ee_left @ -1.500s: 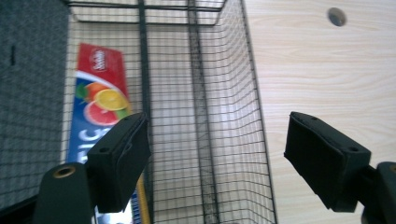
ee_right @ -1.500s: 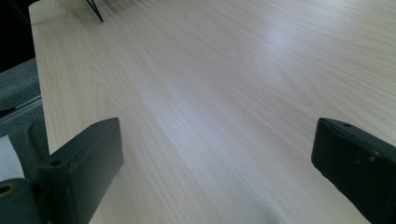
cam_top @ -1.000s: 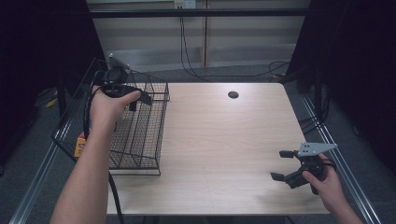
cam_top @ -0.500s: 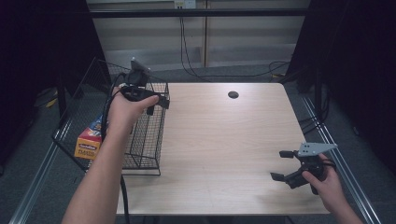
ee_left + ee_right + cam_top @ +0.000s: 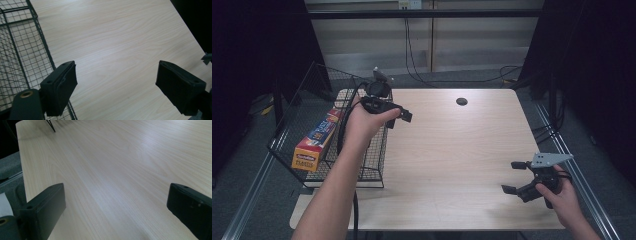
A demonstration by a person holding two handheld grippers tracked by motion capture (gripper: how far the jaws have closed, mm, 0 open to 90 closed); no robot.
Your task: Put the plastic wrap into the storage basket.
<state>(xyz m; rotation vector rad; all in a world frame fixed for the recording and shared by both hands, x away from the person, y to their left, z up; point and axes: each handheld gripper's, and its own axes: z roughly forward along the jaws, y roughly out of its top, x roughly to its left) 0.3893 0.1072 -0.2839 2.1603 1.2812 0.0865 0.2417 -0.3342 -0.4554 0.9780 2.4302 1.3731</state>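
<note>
Left claw [image 5: 401,118] hangs empty past basket [image 5: 377,165] edge.

Left gripper [image 5: 399,117]: moved from above the black wire basket [image 5: 312,145] out over the pale wooden table [image 5: 462,150].
Its jaws: just been opening, nothing between them.
Orange-and-blue box [image 5: 314,141]: now uncovered in the basket.

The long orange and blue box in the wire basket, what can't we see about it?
- Long orange and blue cardboard box, high view: print too small to read.
- Its far end, high view: hidden behind the person's left hand.
- Black wire basket, left gripper view: cut off by the left edge, box outside the frame.
</note>
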